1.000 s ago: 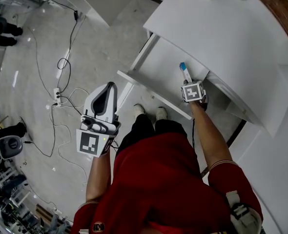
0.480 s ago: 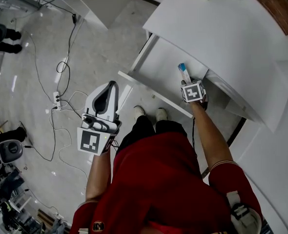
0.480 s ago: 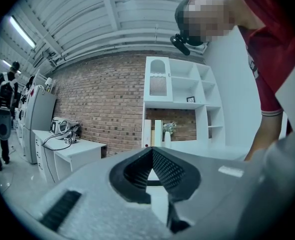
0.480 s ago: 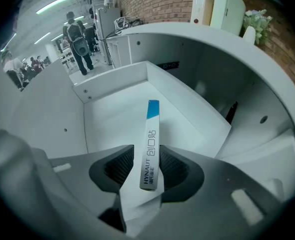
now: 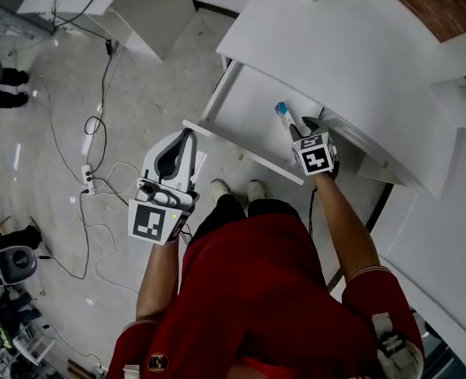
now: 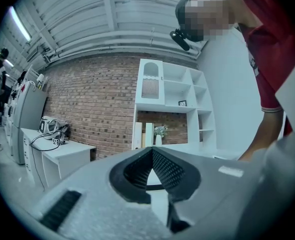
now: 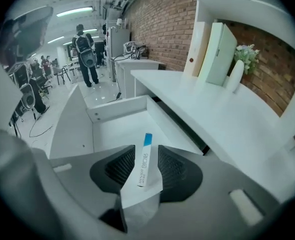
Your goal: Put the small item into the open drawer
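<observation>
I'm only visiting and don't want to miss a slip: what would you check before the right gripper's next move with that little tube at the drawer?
1. Is the drawer open? Ok.
2. Is the tube above the drawer? Ok, the drawer floor shows behind it.
3. Are the fingers of the right gripper apart? Ok. They have just been opening, with the tube between them and a gap on each side.
4. Does the tube lie free on the drawer floor? Cannot tell.
5. Is the left gripper out of the way? Ok. It is shut, empty and held away from the drawer.
</observation>
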`<state>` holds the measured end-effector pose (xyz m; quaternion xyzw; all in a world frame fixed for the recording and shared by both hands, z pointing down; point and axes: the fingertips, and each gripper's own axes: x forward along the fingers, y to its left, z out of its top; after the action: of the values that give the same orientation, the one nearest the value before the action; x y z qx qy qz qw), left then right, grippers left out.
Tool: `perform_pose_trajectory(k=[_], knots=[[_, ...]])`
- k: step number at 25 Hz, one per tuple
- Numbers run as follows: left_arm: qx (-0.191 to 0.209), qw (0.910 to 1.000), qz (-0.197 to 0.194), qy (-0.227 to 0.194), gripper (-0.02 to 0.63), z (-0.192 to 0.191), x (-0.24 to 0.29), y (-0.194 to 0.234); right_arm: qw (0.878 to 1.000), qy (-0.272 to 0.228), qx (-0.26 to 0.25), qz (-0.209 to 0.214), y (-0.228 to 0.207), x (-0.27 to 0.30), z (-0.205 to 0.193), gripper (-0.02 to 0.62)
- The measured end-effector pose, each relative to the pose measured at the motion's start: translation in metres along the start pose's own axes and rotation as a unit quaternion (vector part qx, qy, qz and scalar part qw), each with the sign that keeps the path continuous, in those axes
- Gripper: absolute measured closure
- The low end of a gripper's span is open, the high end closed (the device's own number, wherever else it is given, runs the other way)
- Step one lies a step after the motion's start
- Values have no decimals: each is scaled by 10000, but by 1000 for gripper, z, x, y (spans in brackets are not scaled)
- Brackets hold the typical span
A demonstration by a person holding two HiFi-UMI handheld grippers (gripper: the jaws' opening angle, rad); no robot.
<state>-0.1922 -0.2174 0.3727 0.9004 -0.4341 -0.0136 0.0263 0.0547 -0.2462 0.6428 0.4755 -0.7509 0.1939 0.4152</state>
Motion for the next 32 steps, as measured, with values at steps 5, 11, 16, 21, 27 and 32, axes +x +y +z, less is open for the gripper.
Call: perform_pose_trajectory(k=[5,11,16,21,27,32], knots=[[-51,9995,-298,-74,606,2,8,-17,9975,-694,119,-14,2,-47,27,473],[-26,9976,-669,-151,606,8,17,-40,9877,-1540,286,45,12,-107,65,508],[39,9951,-960,-235,606,17,24,-62,9680,-2475,328,250,38,-171,105,542],[115,9924,-1195,-280,606,26,30,-83,9450,-3207,368,524,57,-212,130,583],[150,9909,-1288,-365,606,32,30,-92,9268,-3635,465,824,77,-234,147,583],[124,9916,-1209,-448,606,37,29,-90,9110,-3948,559,1053,90,-243,163,584]])
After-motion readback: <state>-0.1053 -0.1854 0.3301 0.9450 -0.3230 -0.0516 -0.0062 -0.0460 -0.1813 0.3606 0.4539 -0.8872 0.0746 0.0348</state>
